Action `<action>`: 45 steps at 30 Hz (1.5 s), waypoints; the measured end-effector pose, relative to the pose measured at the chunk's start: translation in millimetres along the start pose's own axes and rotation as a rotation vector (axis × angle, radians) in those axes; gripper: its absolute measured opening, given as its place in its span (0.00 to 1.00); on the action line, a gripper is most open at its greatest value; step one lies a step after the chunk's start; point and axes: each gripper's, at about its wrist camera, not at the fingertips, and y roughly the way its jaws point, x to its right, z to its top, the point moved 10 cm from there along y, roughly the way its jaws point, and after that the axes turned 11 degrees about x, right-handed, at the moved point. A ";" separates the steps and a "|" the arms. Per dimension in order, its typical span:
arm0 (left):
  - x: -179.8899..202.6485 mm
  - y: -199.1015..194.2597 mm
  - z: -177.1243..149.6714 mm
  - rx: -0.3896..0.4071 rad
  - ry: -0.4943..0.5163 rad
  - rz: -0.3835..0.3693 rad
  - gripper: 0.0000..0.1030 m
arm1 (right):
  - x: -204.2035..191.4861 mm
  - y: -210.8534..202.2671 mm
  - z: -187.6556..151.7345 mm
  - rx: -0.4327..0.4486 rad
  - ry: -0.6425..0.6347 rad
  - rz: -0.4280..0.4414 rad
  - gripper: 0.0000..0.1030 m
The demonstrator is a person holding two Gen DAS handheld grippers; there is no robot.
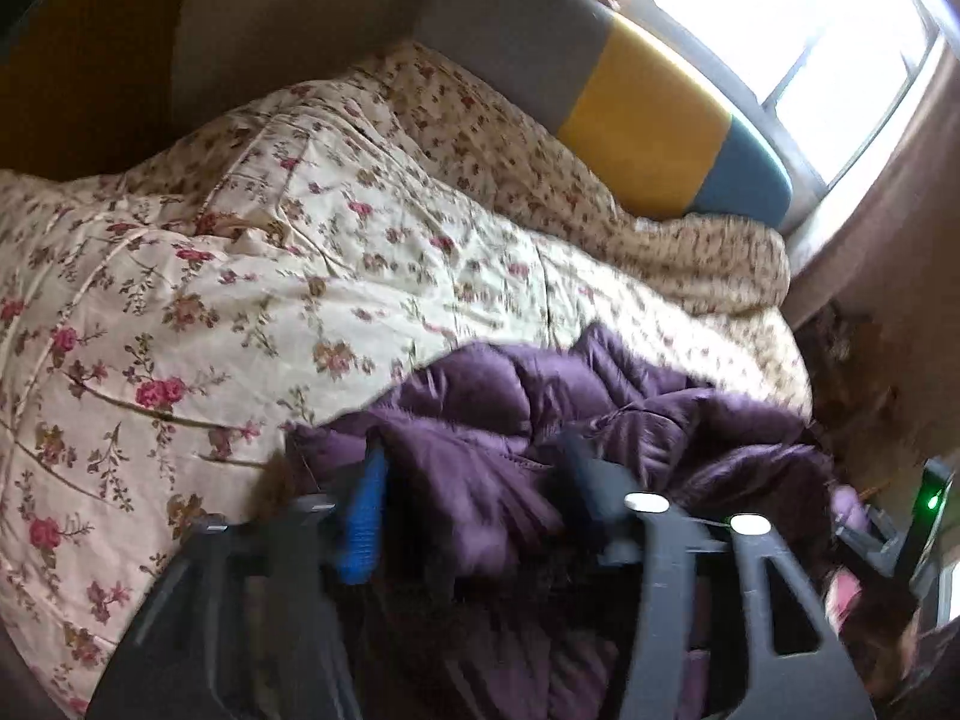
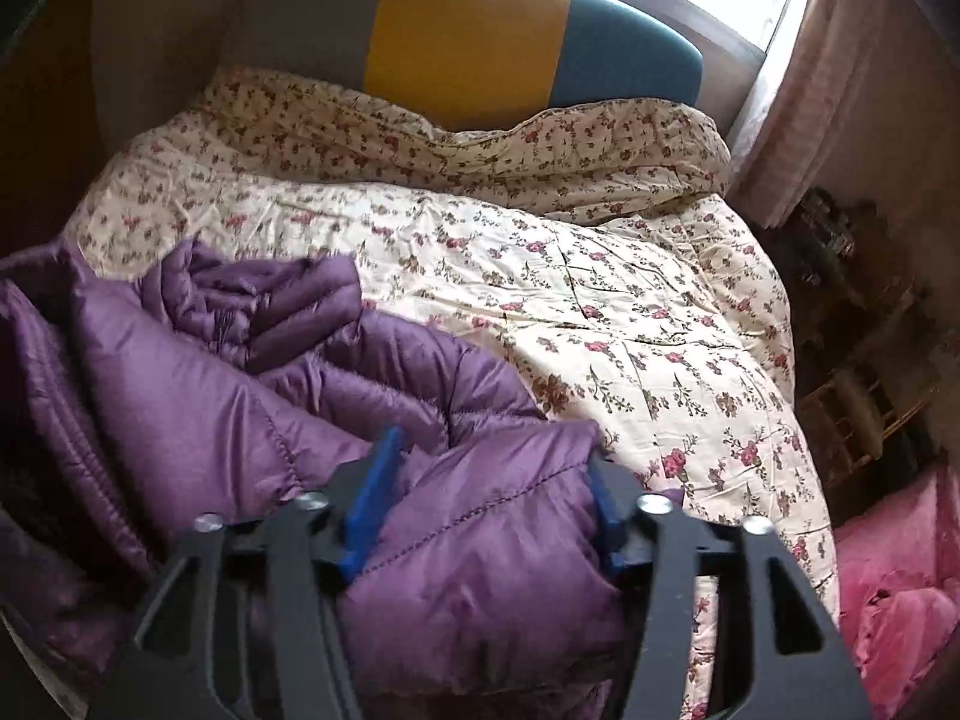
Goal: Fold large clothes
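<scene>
A bed fills both views, covered by a cream floral quilt [image 2: 540,276] of thin, creased cotton printed with pink roses; a second layer of it is bunched in a soft ridge against the headboard [image 2: 468,30], a padded panel in grey, yellow and blue blocks. The broad middle and far side of the quilt lie bare and flat. On the right wrist view the bed's edge drops off toward a dark, cluttered corner with a wooden rack [image 2: 858,408], and a pink plastic bag [image 2: 900,588] sits low beside it. A bright window [image 1: 798,18] stands behind the headboard, with a pale curtain [image 2: 840,90] hanging at its side.

The purple puffer jacket [image 2: 198,396], glossy and quilted in stitched channels, lies heaped on the near part of the bed, its folds rounded and puffy.

The right gripper [image 2: 486,510] stands wide apart, blue pads flanking a padded lobe of jacket that fills the gap. The left gripper [image 1: 474,498] is likewise spread wide over the jacket's crumpled edge; blur hides whether its pads touch.
</scene>
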 end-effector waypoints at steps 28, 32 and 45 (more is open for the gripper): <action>-29.1 -69.4 -120.4 -0.079 -0.114 -0.139 0.79 | 41.5 -76.9 -97.4 -0.118 0.075 0.106 0.98; -21.2 -64.1 -133.6 -0.121 -0.114 -0.173 0.53 | 15.1 -59.7 -142.9 -0.213 0.061 0.158 0.86; -19.2 -111.6 -154.4 -0.133 -0.079 -0.204 0.15 | -0.6 -113.7 -153.5 -0.184 -0.102 0.202 0.05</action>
